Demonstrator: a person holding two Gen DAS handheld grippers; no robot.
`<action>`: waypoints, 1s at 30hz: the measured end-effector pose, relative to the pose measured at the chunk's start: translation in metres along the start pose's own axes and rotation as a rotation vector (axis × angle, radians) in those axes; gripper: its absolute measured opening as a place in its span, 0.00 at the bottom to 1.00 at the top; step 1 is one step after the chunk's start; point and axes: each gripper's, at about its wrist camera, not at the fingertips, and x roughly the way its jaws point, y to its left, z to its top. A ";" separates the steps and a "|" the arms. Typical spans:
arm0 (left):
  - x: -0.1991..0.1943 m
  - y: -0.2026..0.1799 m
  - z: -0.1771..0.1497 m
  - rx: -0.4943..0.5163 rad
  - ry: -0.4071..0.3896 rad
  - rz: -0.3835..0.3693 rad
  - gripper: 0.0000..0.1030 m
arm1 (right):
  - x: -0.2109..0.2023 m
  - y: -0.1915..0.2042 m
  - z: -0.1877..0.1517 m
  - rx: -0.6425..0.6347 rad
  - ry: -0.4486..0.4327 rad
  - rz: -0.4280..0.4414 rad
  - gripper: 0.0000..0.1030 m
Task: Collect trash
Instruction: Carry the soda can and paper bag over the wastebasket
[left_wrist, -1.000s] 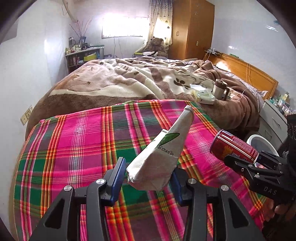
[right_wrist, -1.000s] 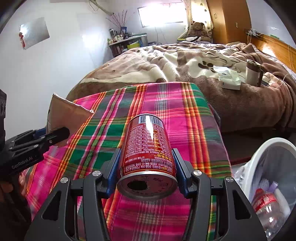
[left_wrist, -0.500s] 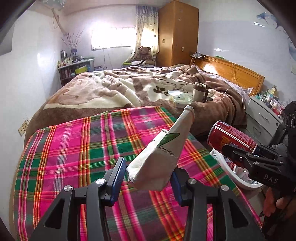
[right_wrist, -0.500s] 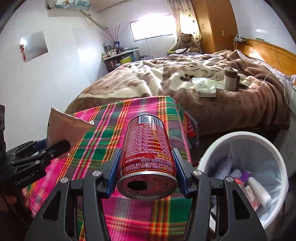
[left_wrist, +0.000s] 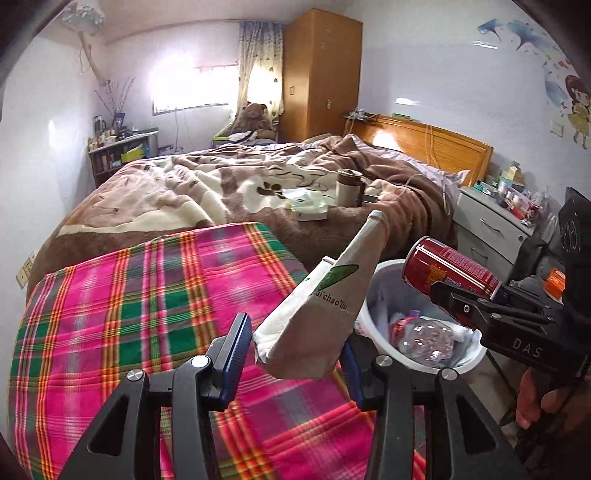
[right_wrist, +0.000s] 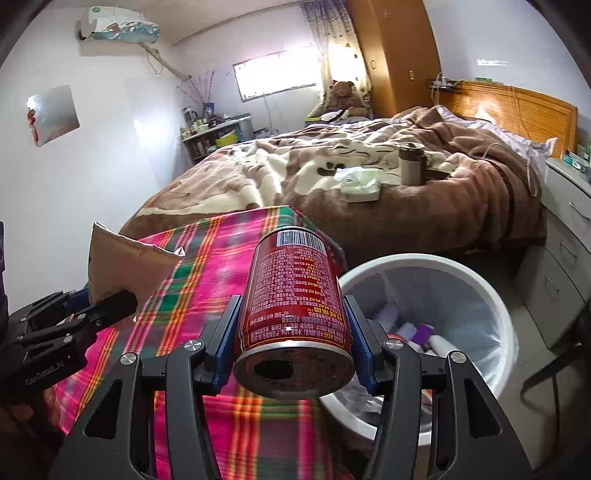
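My left gripper (left_wrist: 293, 354) is shut on a crumpled paper bag (left_wrist: 325, 310) with a green leaf print, held above the plaid cloth (left_wrist: 129, 314) near its right edge. My right gripper (right_wrist: 293, 332) is shut on a red drink can (right_wrist: 293, 295), held at the left rim of the white trash bin (right_wrist: 491, 306). The can (left_wrist: 450, 267) also shows in the left wrist view, above the bin (left_wrist: 384, 271). The bin holds a plastic bottle (left_wrist: 424, 336) and other scraps. The bag (right_wrist: 125, 267) shows at the left of the right wrist view.
A bed with a brown blanket (left_wrist: 221, 184) lies behind, with a mug (left_wrist: 347, 186) and a tissue pack (left_wrist: 308, 210) on it. A white nightstand (left_wrist: 495, 221) stands right of the bin. A wooden wardrobe (left_wrist: 321, 74) is at the back.
Both grippers have moved right and up from over the plaid cloth toward the bin, each still holding its item. The bin has come fully into view.
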 end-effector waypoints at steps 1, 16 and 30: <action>0.001 -0.005 0.000 0.001 0.000 -0.008 0.45 | -0.001 -0.005 0.000 0.005 -0.003 -0.009 0.53; 0.050 -0.096 0.003 0.046 0.065 -0.152 0.45 | -0.009 -0.086 -0.010 0.118 0.011 -0.167 0.53; 0.103 -0.128 0.013 0.056 0.130 -0.144 0.47 | 0.014 -0.116 -0.017 0.133 0.088 -0.161 0.53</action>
